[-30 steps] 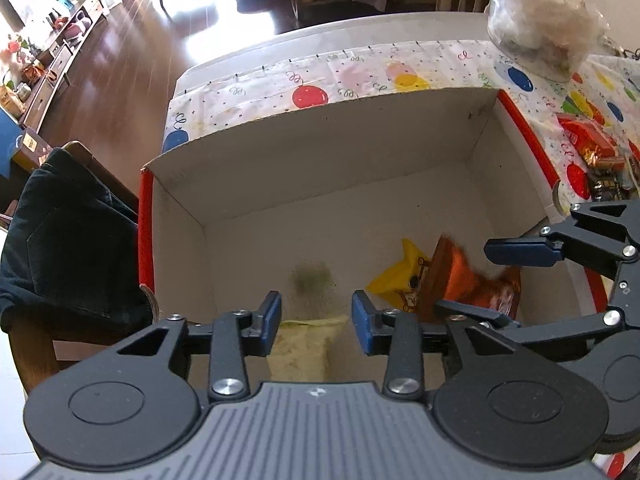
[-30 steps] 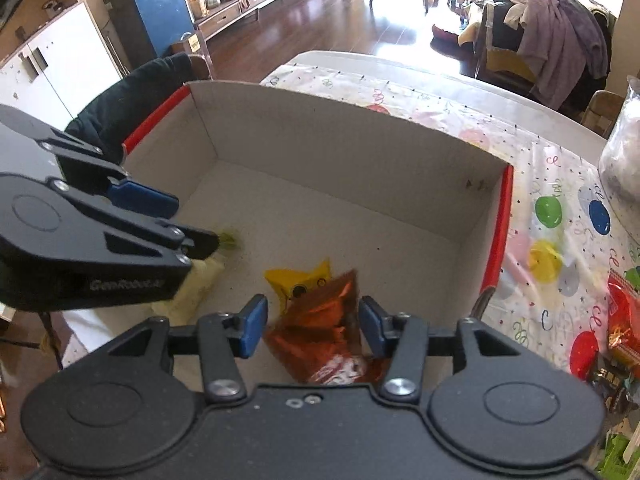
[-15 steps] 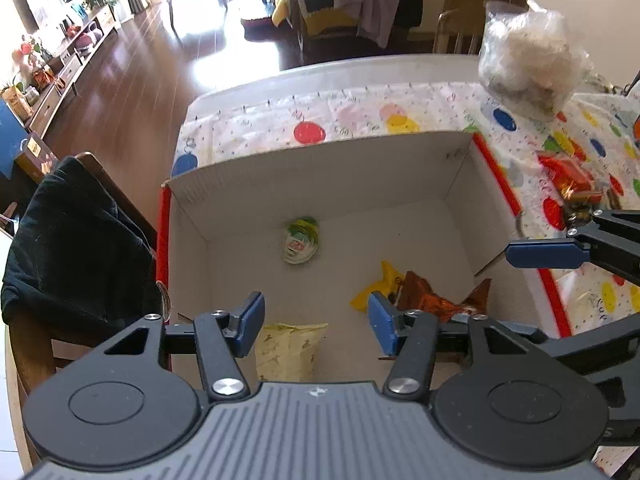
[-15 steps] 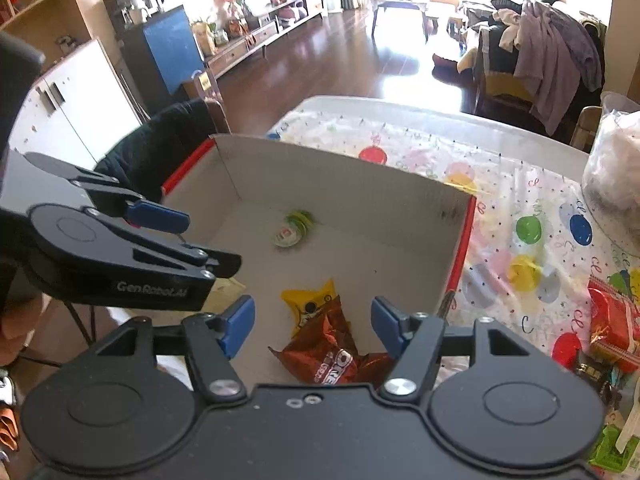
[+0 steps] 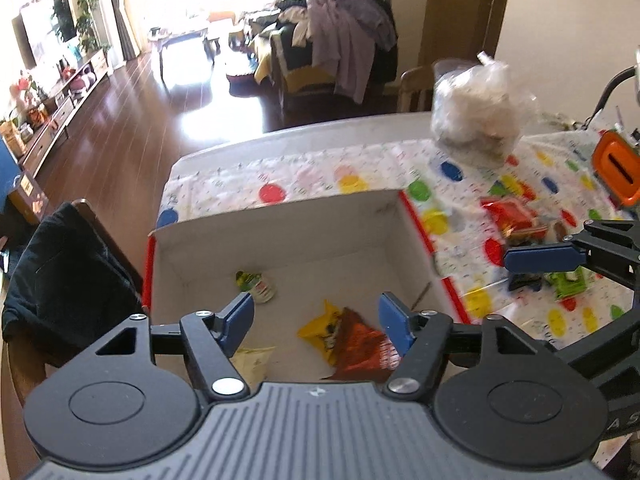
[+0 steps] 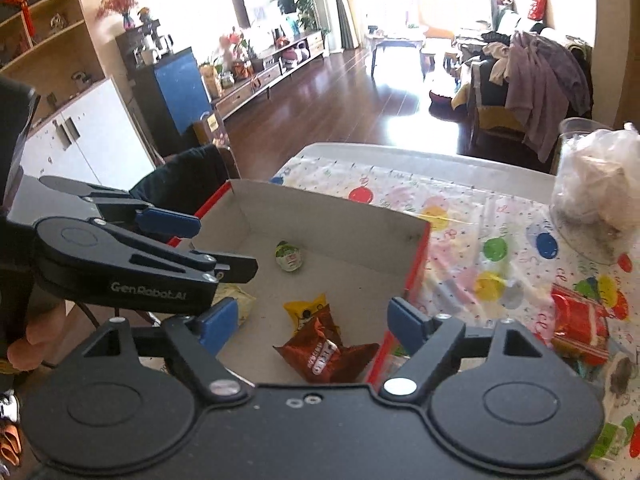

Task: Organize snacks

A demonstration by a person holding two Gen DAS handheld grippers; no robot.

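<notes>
A white cardboard box with red rims [image 5: 280, 240] [image 6: 332, 220] stands on the table. On its floor lie a brown snack packet [image 5: 362, 350] [image 6: 326, 354], a yellow packet [image 5: 320, 330] [image 6: 305, 310], a pale yellow packet [image 5: 252, 362] [image 6: 234, 298] and a small green-topped cup [image 5: 256, 284] [image 6: 289, 257]. My left gripper [image 5: 316, 318] hangs above the box, its jaws opening with nothing between them. My right gripper [image 6: 310, 322] is also above the box, jaws opening and empty. More snacks [image 5: 516, 220] [image 6: 576, 320] lie on the cloth to the right.
The table wears a balloon-print cloth [image 5: 320, 184] [image 6: 480, 240]. A clear bag of food [image 5: 476, 120] [image 6: 600, 196] stands at the far right, an orange object [image 5: 618, 168] beyond it. A chair with dark clothing [image 5: 60, 276] stands to the left of the box.
Both grippers let go of their packets, opened wider and rose up and back from the box. The brown packet and the green-topped cup now lie on the box floor.
</notes>
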